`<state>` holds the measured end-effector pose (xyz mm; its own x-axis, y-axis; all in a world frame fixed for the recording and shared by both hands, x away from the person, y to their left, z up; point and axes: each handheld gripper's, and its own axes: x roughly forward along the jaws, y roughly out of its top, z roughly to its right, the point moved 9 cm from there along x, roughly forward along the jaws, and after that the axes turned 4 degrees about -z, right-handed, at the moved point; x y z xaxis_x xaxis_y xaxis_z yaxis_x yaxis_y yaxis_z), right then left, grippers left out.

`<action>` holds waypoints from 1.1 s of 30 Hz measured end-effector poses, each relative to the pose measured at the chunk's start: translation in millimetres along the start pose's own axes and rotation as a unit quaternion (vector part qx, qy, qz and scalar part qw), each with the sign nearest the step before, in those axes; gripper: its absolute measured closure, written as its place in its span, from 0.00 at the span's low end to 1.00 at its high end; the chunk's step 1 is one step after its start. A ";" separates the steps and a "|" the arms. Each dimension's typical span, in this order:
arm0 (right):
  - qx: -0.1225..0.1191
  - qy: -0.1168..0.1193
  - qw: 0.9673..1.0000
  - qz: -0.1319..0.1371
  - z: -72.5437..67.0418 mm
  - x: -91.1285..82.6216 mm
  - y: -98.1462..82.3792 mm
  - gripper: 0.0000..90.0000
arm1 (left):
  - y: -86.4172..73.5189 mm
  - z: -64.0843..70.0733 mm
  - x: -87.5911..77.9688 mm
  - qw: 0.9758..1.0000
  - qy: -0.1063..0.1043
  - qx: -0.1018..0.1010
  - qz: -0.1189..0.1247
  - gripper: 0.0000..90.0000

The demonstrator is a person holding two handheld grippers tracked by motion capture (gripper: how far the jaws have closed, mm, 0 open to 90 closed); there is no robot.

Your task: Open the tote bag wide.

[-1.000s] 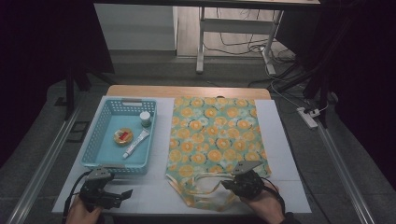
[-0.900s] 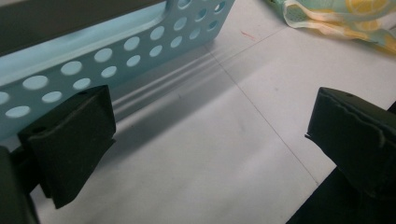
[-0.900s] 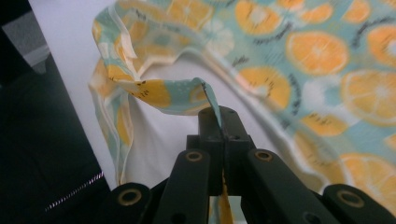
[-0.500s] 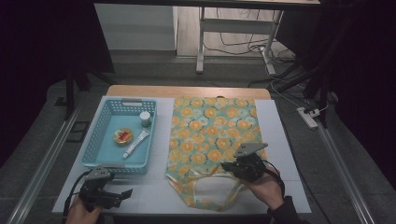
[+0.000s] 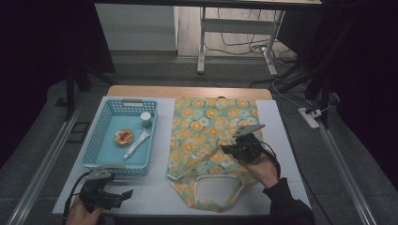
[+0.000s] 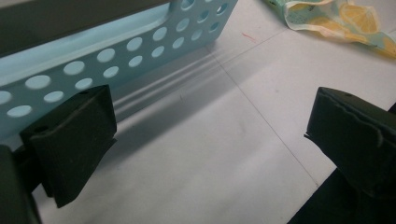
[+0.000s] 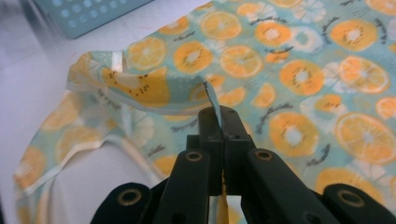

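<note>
- Fabric edge is what matters here: the right gripper (image 7: 219,122) has its fingers pinched fully together on a thin fold of the orange-slice print tote bag (image 5: 213,136), the cloth rising between the tips in the right gripper view.
- In the high view that gripper (image 5: 226,149) sits right of centre, over the lower half of the bag, with the pinched layer lifted off the rest and running toward the lower left of the frame.
- The bag's long axis runs from the bottom of the frame toward the top; its handle loop (image 5: 217,191) lies nearest the person, its closed end farthest.
- The right hand is much the nearer one to the bag; judging by the raised layer, the mouth is probably being opened.
- The left gripper (image 5: 126,193) rests at lower left on the counter (image 5: 155,194), fingers spread wide and holding nothing, just in front of the blue basket (image 5: 94,140).
- The basket holds a tube (image 5: 136,143), a small round tin (image 5: 123,136) and a small jar (image 5: 146,119).
- Beyond the white counter are grey floor, a metal table leg and cables in a dark room.
</note>
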<state>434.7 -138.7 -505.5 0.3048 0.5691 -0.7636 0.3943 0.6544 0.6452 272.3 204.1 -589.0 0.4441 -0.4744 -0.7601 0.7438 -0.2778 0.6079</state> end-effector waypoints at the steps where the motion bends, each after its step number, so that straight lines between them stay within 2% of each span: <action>1: 0.002 0.000 1.000 0.000 3.2 1.3 2.0 0.99 | 0.0 0.0 0.0 1.000 0.000 0.000 0.000 0.02; 6: 0.011 -0.002 1.000 0.006 22.3 10.9 13.2 0.99 | 0.0 -0.3 0.0 1.000 -0.001 -0.001 0.000 0.03; 8: 0.011 -0.003 1.000 0.006 24.2 12.0 14.4 0.99 | 0.0 -0.4 -0.1 1.000 -0.001 -0.002 0.000 0.03; 14: 0.015 -0.017 1.000 0.017 43.9 18.2 29.1 0.99 | 0.0 -0.7 0.0 1.000 -0.001 -0.003 0.000 0.03; 20: 0.015 -0.026 0.999 0.022 55.2 22.8 39.8 0.99 | -0.1 -0.9 -0.1 1.000 -0.002 -0.004 -0.001 0.03; 33: 0.016 -0.044 0.999 0.018 82.7 49.1 57.2 0.99 | -0.2 -1.6 -0.2 1.000 -0.005 -0.008 0.000 0.03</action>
<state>543.9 -114.5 -508.1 0.3938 0.5457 -0.7397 0.4079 0.6173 0.6727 272.9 205.6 -589.2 0.4388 -0.4824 -0.7581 0.7520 -0.2648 0.6037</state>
